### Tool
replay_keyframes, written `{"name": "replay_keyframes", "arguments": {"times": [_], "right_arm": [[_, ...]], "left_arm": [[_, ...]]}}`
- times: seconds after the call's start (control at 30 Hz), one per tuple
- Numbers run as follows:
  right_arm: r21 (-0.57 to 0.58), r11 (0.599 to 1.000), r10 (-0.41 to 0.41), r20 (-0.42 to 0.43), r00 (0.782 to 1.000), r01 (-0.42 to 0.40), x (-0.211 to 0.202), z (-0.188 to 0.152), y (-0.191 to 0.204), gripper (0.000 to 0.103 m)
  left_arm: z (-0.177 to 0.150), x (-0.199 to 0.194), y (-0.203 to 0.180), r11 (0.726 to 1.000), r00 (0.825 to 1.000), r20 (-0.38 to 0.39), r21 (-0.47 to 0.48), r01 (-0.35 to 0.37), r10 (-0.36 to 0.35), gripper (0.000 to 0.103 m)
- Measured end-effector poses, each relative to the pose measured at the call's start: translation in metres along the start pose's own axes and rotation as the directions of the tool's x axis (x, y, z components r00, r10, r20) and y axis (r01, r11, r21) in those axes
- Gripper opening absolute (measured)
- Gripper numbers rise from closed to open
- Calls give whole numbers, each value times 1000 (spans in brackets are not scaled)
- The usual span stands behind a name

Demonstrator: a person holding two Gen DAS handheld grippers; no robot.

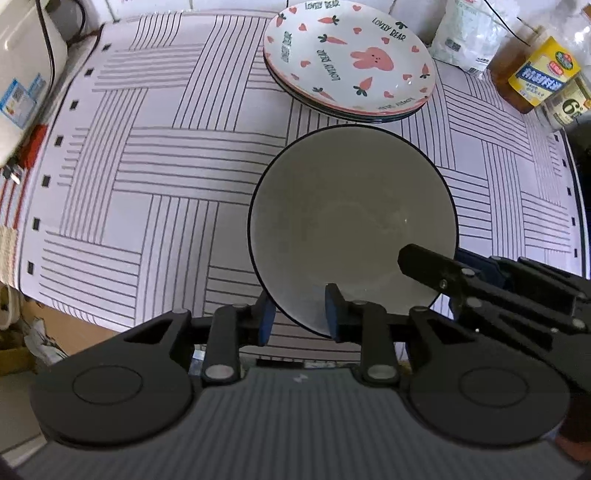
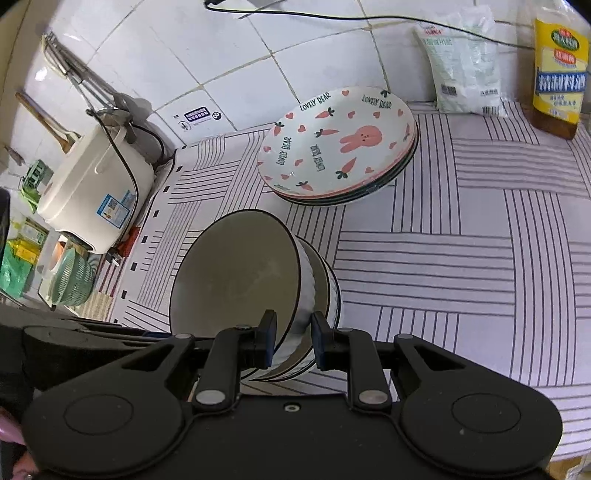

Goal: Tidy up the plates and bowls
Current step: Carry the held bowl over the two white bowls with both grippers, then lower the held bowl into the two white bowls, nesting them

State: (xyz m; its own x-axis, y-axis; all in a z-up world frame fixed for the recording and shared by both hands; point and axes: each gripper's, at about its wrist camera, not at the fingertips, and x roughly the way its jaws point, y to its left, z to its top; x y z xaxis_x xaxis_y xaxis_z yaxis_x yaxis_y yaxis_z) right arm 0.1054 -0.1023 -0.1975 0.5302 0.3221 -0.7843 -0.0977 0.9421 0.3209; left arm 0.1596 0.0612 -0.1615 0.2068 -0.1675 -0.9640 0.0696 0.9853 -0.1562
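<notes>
Both tongs meet on one grey-white, dark-rimmed ceramic bowl [image 1: 351,221]: our left tongs [image 1: 299,317] straddle its near rim at lower centre of the left wrist view, pads standing a little off the wall and pressing nothing that we can see, while our right tongs [image 2: 293,339] pinch the rim of the same tilted bowl at lower centre of the right wrist view. That bowl leans into a nest of matching bowls [image 2: 325,295] on the striped-cloth worktop [image 2: 480,258], not yet seated level.

Above it in both views stands a stack of plates [image 2: 343,188], topped by a white plate printed with a pink rabbit, carrots and hearts [image 1: 349,59]. We judge the plates done and the bowls nearly so; what remains is to settle this bowl flat in its nest and let go.

Every dish shown is empty: the top bowl's inside is bare, and nothing lies on the rabbit plate. At the upper right of the left wrist view, a white bag [image 1: 465,33] and a yellow-labelled bottle of brown liquid [image 1: 535,74] stand behind; a cream rice cooker [image 2: 99,192] sits at the left of the right wrist view.
</notes>
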Motion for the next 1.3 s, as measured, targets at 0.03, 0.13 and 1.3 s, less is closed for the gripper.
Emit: {"name": "replay_keyframes", "arguments": {"times": [0.03,0.13,1.3], "right_arm": [[-20,1000,-9,2,1000,9,0,0,2,24],[-104,993,-52,12,999,53,2,-1,13,24],[-388,900,-82,298,951,199,-6,-38,30,60]], "left_arm": [[0,1,1,1000,1000,-3,-8,4,-4,26],[1,4,3,999,1000,-6,-31,8,-8,26],[-24,-18,16,996,965,246,30,89,-94,39]]}}
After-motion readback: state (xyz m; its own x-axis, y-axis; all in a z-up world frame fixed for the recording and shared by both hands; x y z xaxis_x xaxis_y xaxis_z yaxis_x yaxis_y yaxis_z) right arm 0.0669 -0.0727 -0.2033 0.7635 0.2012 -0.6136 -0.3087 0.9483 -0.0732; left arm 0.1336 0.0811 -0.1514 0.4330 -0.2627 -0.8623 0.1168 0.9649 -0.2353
